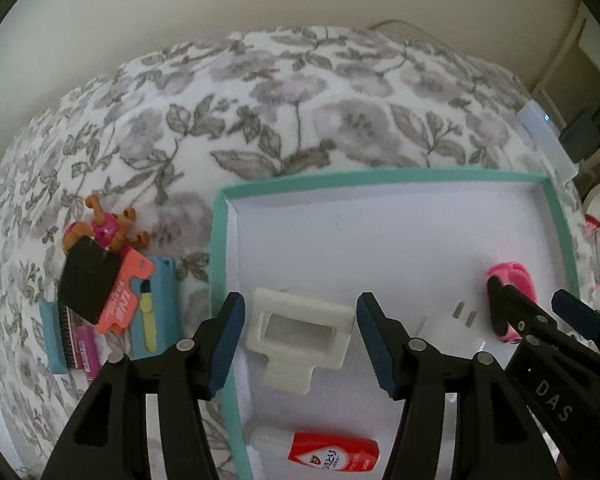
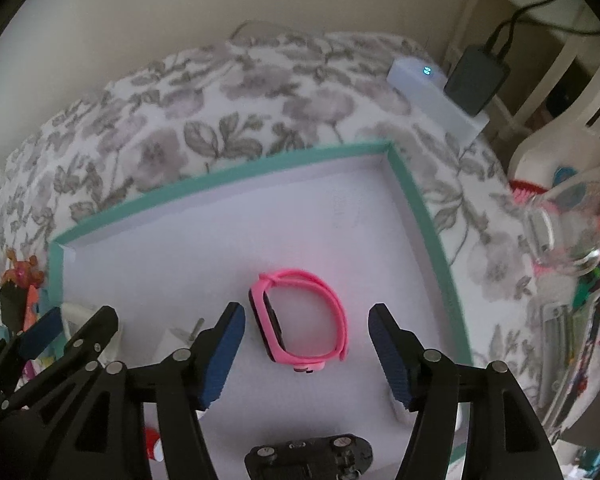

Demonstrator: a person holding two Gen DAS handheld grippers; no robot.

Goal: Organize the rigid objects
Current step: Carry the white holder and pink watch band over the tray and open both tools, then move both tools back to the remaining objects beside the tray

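Note:
A shallow white tray with a teal rim (image 1: 380, 178) lies on a flowered bedspread. My left gripper (image 1: 302, 320) hangs over the tray's near left part. A white plastic frame (image 1: 300, 336) lies flat between its blue pads, with thin gaps on both sides. My right gripper (image 2: 306, 312) stands open around a pink wristband watch (image 2: 300, 320), which rests on the tray floor clear of both pads. The left wrist view shows the right gripper (image 1: 536, 308) at the watch (image 1: 512, 276). In the right wrist view the left gripper (image 2: 70, 328) sits at the lower left.
The tray also holds a white plug adapter (image 1: 452, 328), a red-and-white tube (image 1: 332, 456) and a black screwed part (image 2: 308, 460). Left of it lie a toy figure (image 1: 108, 228), a black block (image 1: 88, 280), a coral card (image 1: 126, 296) and a blue case (image 1: 160, 304). A clear jar (image 2: 568, 220) stands at the right.

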